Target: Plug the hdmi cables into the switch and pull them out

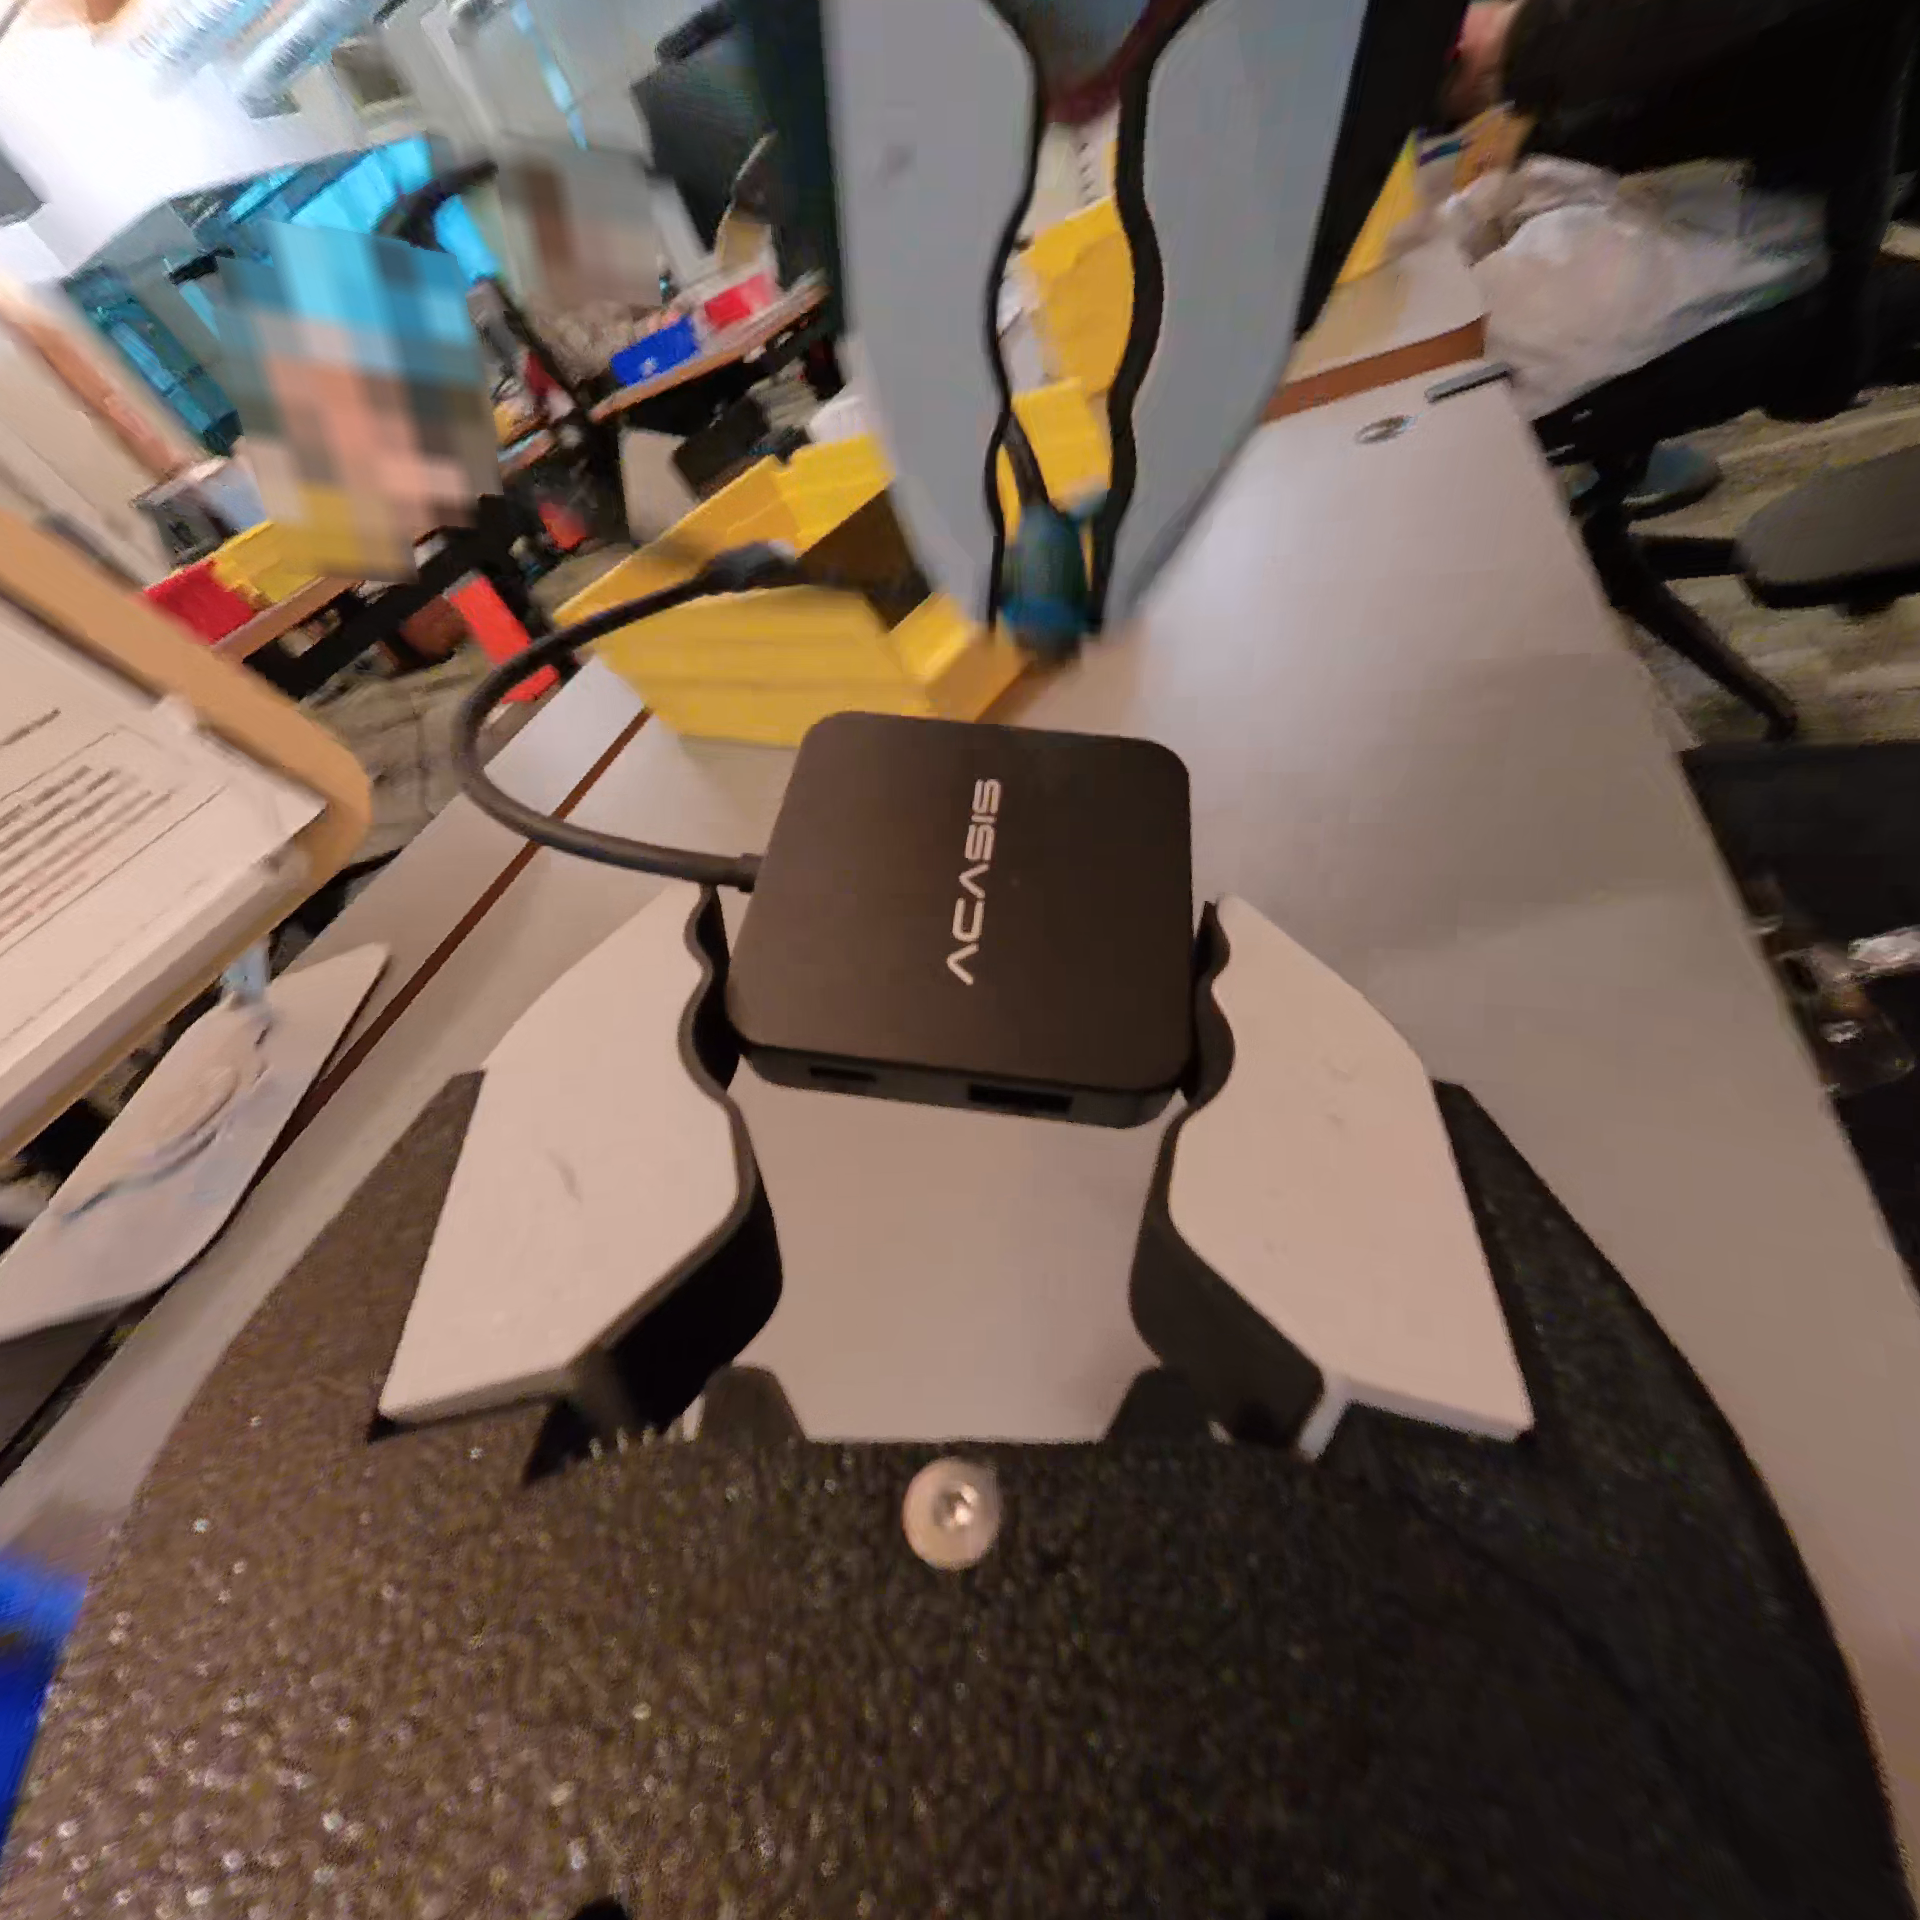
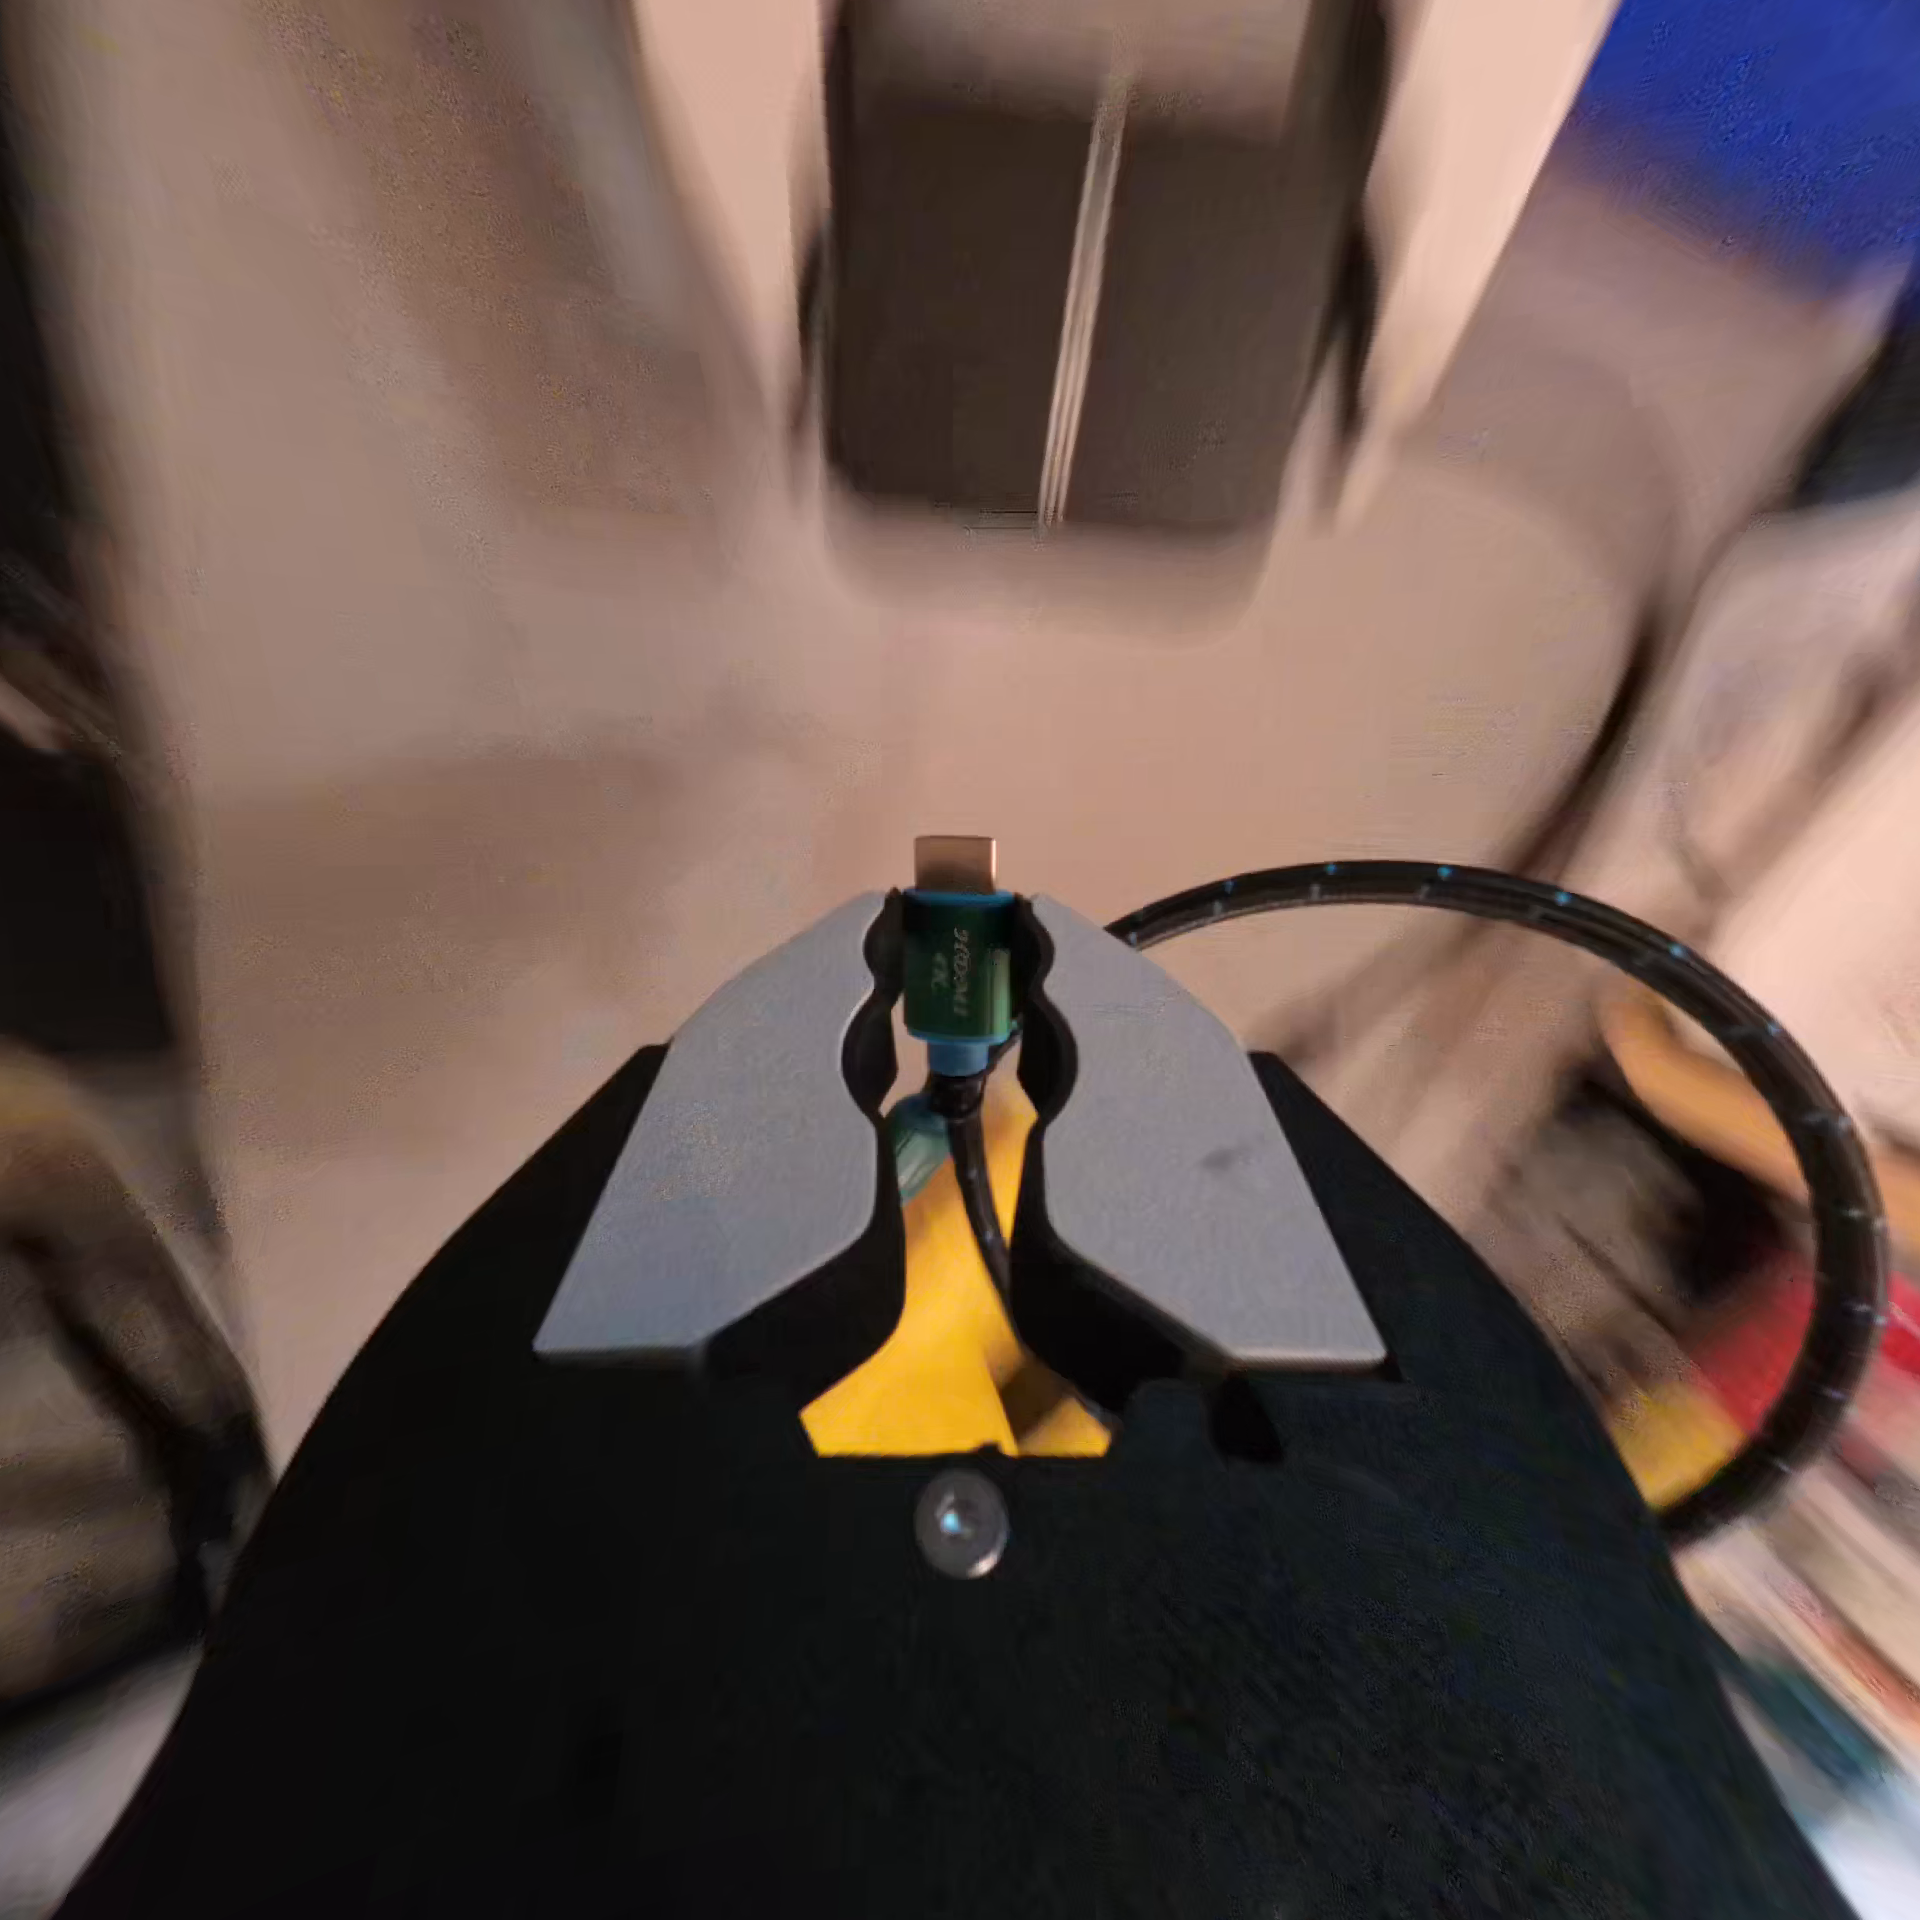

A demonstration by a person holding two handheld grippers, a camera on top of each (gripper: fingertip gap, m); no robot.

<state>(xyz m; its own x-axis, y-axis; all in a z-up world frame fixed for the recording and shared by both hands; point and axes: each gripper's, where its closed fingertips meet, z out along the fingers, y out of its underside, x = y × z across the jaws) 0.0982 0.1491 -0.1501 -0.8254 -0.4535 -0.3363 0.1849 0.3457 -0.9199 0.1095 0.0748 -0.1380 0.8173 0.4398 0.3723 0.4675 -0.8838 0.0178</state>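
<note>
A black square switch [image 1: 961,914] lies on the grey table, its short black lead curving off to the left. My left gripper [image 1: 961,966] is shut on the switch, one finger on each side. Two ports show on its near edge. My right gripper [image 2: 954,914] is shut on a green HDMI plug [image 2: 954,977] with its gold tip pointing forward, apart from the switch [image 2: 1049,270], which is blurred ahead. In the left wrist view the right gripper [image 1: 1044,623] hangs above the far side of the switch with the plug [image 1: 1044,577] pointing down. The braided black cable [image 2: 1766,1091] loops right.
Yellow bins [image 1: 790,603] stand just beyond the switch on the table [image 1: 1403,831]. A clipboard with paper [image 1: 114,831] juts in at the left. An office chair [image 1: 1766,540] and a dark item [image 1: 1808,831] are at the right. A person sits far left.
</note>
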